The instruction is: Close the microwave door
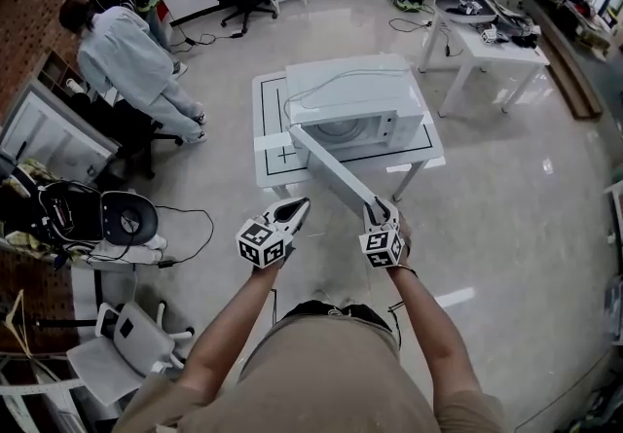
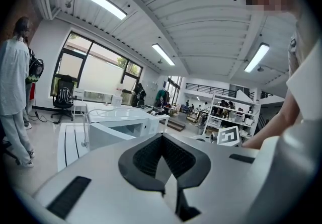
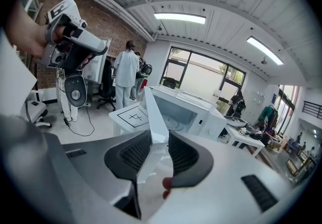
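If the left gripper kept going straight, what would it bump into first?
Probably the open microwave door, which crosses just ahead of the left gripper's shut jaws; depth is hard to judge.

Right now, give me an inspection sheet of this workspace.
Surface: white table with black line markings.
Job's things: white microwave oven on it; its white door stands wide open toward the person.
Clutter: nothing seen.
Grippers: right gripper shut on the door's free edge; left gripper shut, empty, off the door.
Cables: white cord across the microwave's top; black cable on the floor, left.
Surroundings: two people far left; second white table far right.
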### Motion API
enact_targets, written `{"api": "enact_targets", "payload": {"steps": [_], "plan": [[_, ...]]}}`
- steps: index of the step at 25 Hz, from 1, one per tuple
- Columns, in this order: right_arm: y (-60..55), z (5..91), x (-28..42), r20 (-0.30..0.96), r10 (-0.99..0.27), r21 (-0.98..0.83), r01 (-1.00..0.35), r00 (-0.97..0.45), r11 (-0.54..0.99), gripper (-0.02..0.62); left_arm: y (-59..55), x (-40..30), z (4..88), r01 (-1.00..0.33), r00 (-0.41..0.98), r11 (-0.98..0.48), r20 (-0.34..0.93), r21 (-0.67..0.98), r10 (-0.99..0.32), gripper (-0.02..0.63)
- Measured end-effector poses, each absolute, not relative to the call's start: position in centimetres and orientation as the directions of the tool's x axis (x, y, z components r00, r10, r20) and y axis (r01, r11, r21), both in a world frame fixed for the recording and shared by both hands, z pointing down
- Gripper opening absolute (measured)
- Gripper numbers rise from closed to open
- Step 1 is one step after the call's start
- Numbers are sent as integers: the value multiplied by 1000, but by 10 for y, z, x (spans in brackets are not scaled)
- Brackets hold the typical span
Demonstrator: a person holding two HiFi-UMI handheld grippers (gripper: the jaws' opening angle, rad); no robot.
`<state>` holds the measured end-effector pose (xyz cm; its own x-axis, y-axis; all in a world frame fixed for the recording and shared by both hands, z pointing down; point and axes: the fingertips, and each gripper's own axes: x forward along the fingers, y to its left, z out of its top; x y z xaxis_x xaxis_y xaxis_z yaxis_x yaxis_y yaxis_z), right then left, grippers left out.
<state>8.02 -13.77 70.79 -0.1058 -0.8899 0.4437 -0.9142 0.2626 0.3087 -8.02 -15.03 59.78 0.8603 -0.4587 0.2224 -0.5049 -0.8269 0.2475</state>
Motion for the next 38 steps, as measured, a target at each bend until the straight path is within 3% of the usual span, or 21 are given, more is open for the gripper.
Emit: {"api": "enact_targets", "payload": {"steps": [9, 38], "plan": [[-154, 706, 110, 406, -914, 342, -924, -19, 172, 124, -176, -80, 606, -492, 869, -829, 213, 267, -447, 3], [-250, 713, 190, 421, -890, 279, -909, -176, 311, 149, -255, -10, 615, -664, 747, -696, 257, 274, -613, 3]]}}
